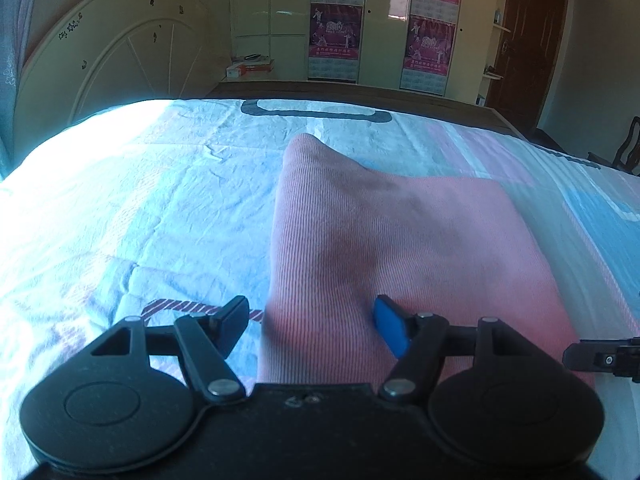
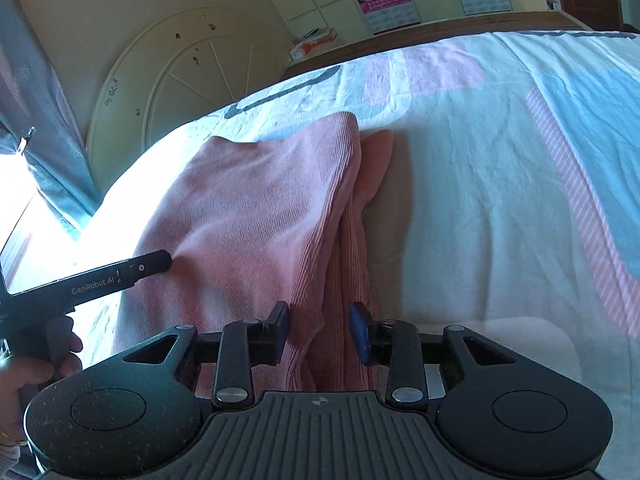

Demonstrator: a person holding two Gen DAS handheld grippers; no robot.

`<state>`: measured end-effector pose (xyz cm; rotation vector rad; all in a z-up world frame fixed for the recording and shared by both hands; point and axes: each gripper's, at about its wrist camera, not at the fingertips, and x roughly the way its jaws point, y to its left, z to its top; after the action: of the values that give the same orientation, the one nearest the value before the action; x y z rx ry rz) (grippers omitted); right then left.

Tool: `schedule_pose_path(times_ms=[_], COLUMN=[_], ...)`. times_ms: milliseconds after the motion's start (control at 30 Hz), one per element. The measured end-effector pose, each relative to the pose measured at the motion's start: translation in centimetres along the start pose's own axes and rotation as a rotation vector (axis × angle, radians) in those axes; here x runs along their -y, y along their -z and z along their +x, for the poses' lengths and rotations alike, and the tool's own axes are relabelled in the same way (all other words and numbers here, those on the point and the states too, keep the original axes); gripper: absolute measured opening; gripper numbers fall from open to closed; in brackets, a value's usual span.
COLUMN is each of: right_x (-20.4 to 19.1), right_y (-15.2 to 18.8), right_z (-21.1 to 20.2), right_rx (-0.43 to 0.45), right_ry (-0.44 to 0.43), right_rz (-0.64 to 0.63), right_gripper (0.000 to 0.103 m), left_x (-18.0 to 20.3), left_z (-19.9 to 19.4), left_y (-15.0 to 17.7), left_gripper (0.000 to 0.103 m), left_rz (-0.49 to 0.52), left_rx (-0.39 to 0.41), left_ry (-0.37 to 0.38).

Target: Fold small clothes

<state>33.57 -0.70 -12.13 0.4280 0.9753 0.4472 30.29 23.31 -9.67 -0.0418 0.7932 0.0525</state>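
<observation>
Two grippers are in your hands, and both sit low over the bed.

From your left wrist camera, your left gripper [image 1: 312, 326] has its fingers wide apart. The pink ribbed cloth [image 1: 400, 248] lies flat on the pale blue and pink bedsheet [image 1: 140, 208], and its near left edge sits in the gap between the fingers. No pad presses on it. The far left corner of the cloth pokes up a bit.

From your right wrist camera, your right gripper [image 2: 320, 332] has its fingers partly apart. The cloth [image 2: 248, 216] is folded in layers here, and its near right edge runs between the fingers. You cannot tell for sure, but the pads look clear of it. Your left hand [image 2: 36, 364] holds the other tool at the near left.
</observation>
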Motion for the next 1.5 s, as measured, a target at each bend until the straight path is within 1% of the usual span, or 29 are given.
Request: schedule_pose_path(times_ms=[133, 233, 300, 333, 367, 433, 500, 533, 633, 667, 733, 800, 900, 933, 967, 1000, 1033, 1067, 1133, 1200, 1233, 1267, 1333, 1367, 1433, 1500], right_x=[-0.6, -1.3, -1.6, -1.6, -1.7, -2.2, -2.1, -2.0, -2.5, -2.5, -2.4, -2.3, -2.7, -2.8, -2.9, -3.0, -3.0, -2.9, -2.7, -2.4, -2.2, -2.1, -1.9, -1.9, -2.4, -2.8], right_y=[1.0, 1.9, 2.3, 2.3, 2.3, 2.3, 2.6, 3.0, 3.1, 3.0, 2.6, 1.8, 0.2, -0.3, -0.8, -1.4, -2.0, -2.4, -3.4, -4.3, -4.6, -4.7, -4.7, -4.7, -4.6, -4.6], right_z=[0.1, 0.3, 0.5, 0.4, 0.3, 0.2, 1.1, 1.6, 1.5, 1.2, 0.2, -0.6, -0.5, -0.2, 0.1, 0.5, 0.8, 1.0, 1.9, 3.4, 4.0, 4.6, 5.4, 5.6, 6.0, 6.6], right_rx=[-0.019, -0.028, -0.03, -0.026, -0.017, 0.018, 0.005, -0.001, 0.006, 0.017, 0.042, 0.067, 0.09, 0.095, 0.096, 0.1, 0.108, 0.117, 0.116, 0.094, 0.089, 0.08, 0.072, 0.076, 0.088, 0.12], right_ry=[0.005, 0.037, 0.05, 0.048, 0.048, 0.113, 0.18, 0.192, 0.201, 0.189, 0.151, 0.114, 0.11, 0.115, 0.118, 0.118, 0.111, 0.106, 0.115, 0.113, 0.11, 0.113, 0.136, 0.139, 0.18, 0.263], right_rz=[-0.023, -0.071, -0.09, -0.092, -0.097, -0.147, -0.202, -0.219, -0.204, -0.192, -0.152, -0.109, -0.099, -0.099, -0.095, -0.085, -0.073, -0.066, -0.067, -0.066, -0.065, -0.069, -0.087, -0.106, -0.191, -0.296], right_gripper=[0.034, 0.034, 0.022, 0.01, 0.006, 0.006, 0.006, 0.005, 0.006, 0.006, 0.006, 0.008, 0.015, 0.019, 0.027, 0.034, 0.046, 0.052, 0.053, 0.052, 0.046, 0.031, 0.015, 0.012, 0.01, 0.009], left_x=[-0.6, -0.8, -1.0, -1.1, -1.2, -1.1, -0.7, -0.6, -0.7, -0.9, -1.5, -1.6, -1.3, -1.0, -0.7, -0.4, -0.2, 0.0, 0.5, 0.6, 0.6, 0.6, 0.3, 0.2, -0.2, -0.3], left_z=[-0.9, -0.9, -0.7, -0.7, -0.8, -0.7, -0.4, -0.3, -0.3, -0.7, -2.2, -3.3, -3.6, -3.4, -3.0, -2.7, -2.3, -1.8, -0.6, 0.6, 1.2, 1.7, 2.9, 3.3, 4.0, 4.7], left_y=[1.7, 2.9, 3.3, 3.4, 3.6, 3.8, 4.1, 4.3, 4.6, 4.5, 4.1, 3.3, 1.6, 1.1, 0.5, -0.1, -0.5, -0.9, -1.6, -1.8, -1.9, -2.1, -2.1, -2.0, -1.8, -2.1], left_gripper=[0.068, 0.069, 0.069, 0.069, 0.069, 0.069, 0.07, 0.07, 0.071, 0.069, 0.068, 0.068, 0.068, 0.068, 0.068, 0.068, 0.068, 0.068, 0.068, 0.068, 0.067, 0.067, 0.067, 0.068, 0.07, 0.07], left_rz=[-0.024, -0.018, -0.025, -0.04, -0.06, -0.075, -0.056, -0.05, -0.071, -0.08, -0.088, -0.086, -0.077, -0.068, -0.059, -0.057, -0.056, -0.053, -0.042, -0.039, -0.043, -0.048, -0.061, -0.075, -0.119, -0.13], left_rx=[-0.013, -0.039, -0.049, -0.051, -0.054, -0.063, -0.064, -0.068, -0.08, -0.074, -0.015, 0.025, 0.054, 0.059, 0.061, 0.066, 0.072, 0.077, 0.08, 0.07, 0.063, 0.053, 0.028, 0.018, 0.009, 0.012], left_ry=[0.016, 0.032, 0.035, 0.04, 0.047, 0.06, 0.059, 0.057, 0.06, 0.064, 0.06, 0.061, 0.082, 0.088, 0.089, 0.088, 0.09, 0.09, 0.077, 0.056, 0.047, 0.041, 0.032, 0.036, 0.049, 0.048])
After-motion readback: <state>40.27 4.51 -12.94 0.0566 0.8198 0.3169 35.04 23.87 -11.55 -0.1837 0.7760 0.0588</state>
